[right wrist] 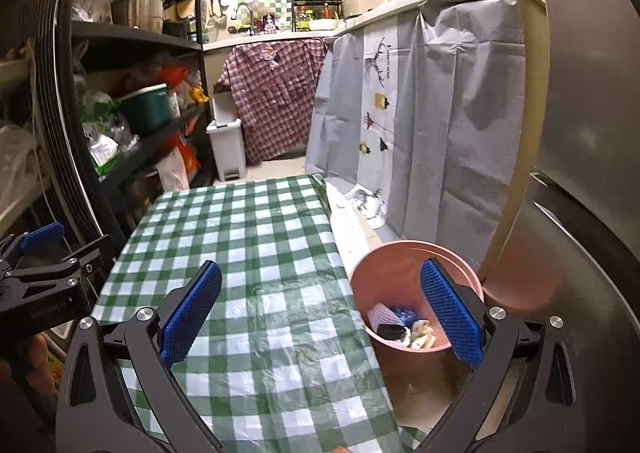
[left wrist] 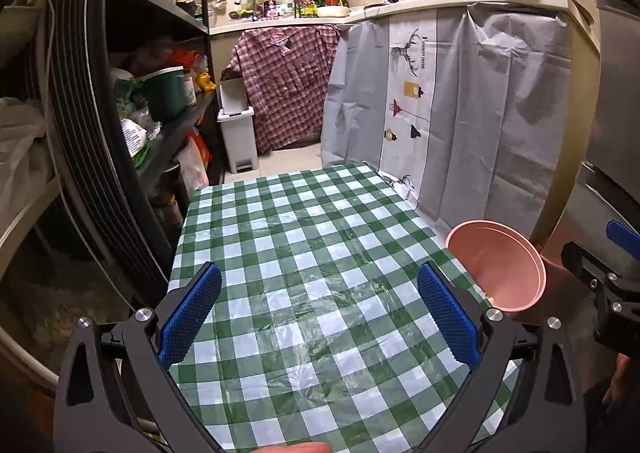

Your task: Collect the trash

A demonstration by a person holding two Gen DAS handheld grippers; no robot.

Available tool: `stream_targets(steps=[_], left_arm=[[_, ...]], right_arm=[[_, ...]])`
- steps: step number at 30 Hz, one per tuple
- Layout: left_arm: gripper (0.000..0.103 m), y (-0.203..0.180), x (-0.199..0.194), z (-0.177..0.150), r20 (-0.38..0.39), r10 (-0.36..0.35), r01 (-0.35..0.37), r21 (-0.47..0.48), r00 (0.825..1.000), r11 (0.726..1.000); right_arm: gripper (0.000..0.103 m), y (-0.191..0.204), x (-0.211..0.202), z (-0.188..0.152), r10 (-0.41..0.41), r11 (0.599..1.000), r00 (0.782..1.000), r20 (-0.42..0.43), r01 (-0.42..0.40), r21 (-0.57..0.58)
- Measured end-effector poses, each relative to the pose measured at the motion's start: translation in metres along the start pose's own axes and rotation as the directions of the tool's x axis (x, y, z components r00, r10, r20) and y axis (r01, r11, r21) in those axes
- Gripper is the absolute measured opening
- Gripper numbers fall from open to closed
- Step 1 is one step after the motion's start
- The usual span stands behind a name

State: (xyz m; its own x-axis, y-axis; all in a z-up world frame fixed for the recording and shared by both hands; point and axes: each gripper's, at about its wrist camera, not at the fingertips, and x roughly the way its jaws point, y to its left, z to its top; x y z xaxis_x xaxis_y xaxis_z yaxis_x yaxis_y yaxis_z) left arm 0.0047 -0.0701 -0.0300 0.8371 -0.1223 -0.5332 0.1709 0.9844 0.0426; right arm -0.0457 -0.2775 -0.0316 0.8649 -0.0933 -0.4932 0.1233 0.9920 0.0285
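the trash point(right wrist: 400, 327) lies at the bottom of the pink bin point(right wrist: 384, 265): a pale ribbed piece, something blue, a dark scrap and some yellowish-white bits, bunched together against the near wall. the pink bin stands on the floor just beside the right edge of your counter point(right wrist: 256, 253), its rim below the level of the green-and-white checked cloth that covers the top. in the left wrist view you see the same bin point(left wrist: 496, 265) past the cloth's right edge, with only a speck of its contents showing.

your right tongs point(right wrist: 320, 313) are spread wide and grip nothing; the left blue pad hangs over the checked cloth, the right blue pad sits in front of the bin's mouth. your left tongs point(left wrist: 320, 313) are spread just as wide, both pads over the cloth, nothing between them. each view catches the other tool at its edge.

behind the bin, a grey printed curtain point(right wrist: 420, 113) hangs from the kitchen worktop, and a red plaid cloth point(right wrist: 276, 93) drapes further back. a white pedal bin point(right wrist: 226, 145) stands on the floor beyond the far end of your counter, lid raised. dark shelves point(right wrist: 132, 37) packed with pots and bags run along your left, and a steel fridge point(right wrist: 592, 93) fills the right.
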Motion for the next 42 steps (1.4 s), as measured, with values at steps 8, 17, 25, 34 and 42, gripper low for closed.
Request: stream_targets(steps=[8, 17, 25, 34, 42], left_arm=[[0.095, -0.0034, -0.0015, -0.0028, -0.001, -0.006, 0.006, -0.002, 1.0, 1.0], [0.095, 0.0002, -0.0042, -0.0022, -0.004, 0.0, 0.0, -0.01, 1.0, 1.0], [0.095, 0.0023, -0.0034, -0.0015, -0.004, 0.004, -0.004, -0.011, 1.0, 1.0], [0.095, 0.0031, -0.0017, -0.0032, -0.011, -0.004, 0.004, -0.017, 1.0, 1.0], [0.095, 0.0049, -0.0004, -0.0051, -0.012, 0.002, -0.002, -0.016, 1.0, 1.0]], right_arm=[[0.098, -0.0051, -0.0003, -0.0051, 0.001, 1.0, 1.0, -0.013, -0.001, 0.002], [0.098, -0.0046, -0.0008, -0.0041, 0.0, 1.0, 1.0, -0.008, 0.0, -0.001], [0.098, -0.0018, -0.0022, -0.004, 0.008, 1.0, 1.0, -0.009, -0.008, -0.013], [0.098, -0.001, -0.0027, -0.0034, 0.004, 1.0, 1.0, -0.01, -0.004, -0.016], [0.098, -0.0009, -0.0032, -0.0036, 0.004, 1.0, 1.0, -0.01, -0.004, -0.016]])
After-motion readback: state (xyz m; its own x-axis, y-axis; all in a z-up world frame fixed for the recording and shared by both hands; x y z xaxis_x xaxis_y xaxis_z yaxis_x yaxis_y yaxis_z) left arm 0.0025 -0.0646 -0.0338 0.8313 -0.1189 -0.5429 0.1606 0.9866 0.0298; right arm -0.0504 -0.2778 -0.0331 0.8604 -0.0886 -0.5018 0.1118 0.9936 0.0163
